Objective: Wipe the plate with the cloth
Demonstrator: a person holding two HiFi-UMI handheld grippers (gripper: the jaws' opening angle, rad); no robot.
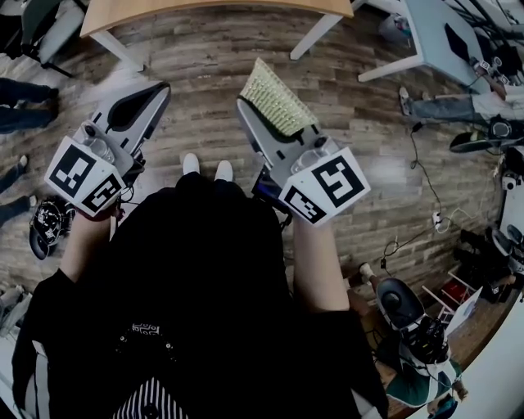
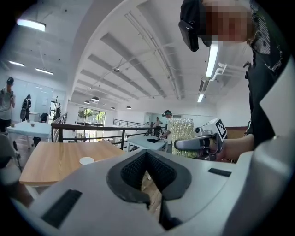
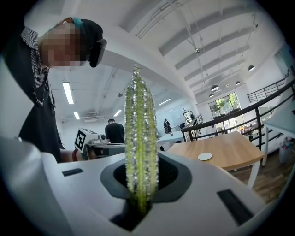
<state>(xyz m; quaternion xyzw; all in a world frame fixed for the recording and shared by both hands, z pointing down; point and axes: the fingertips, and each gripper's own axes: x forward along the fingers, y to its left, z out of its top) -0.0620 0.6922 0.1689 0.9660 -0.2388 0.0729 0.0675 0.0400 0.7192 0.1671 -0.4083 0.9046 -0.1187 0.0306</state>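
Note:
The cloth [image 1: 277, 100] is a yellow-green, glittery pad, and my right gripper [image 1: 274, 131] is shut on it; it stands on edge between the jaws in the right gripper view as a cloth [image 3: 141, 138]. My left gripper [image 1: 141, 106] is shut with nothing in it, pads [image 2: 159, 173] bare. Both are held up in the air above the wooden floor, side by side and apart. A small white plate [image 2: 86, 161] lies on a wooden table [image 2: 55, 159] some way off; the right gripper view shows the same plate [image 3: 204, 156]. The head view hides the plate.
The wooden table's edge [image 1: 205, 10] with white legs [image 1: 315, 34] lies ahead of my feet. A white desk [image 1: 438, 37] with a seated person stands at the right. Cables, a power strip [image 1: 437, 219] and bags litter the floor at the right.

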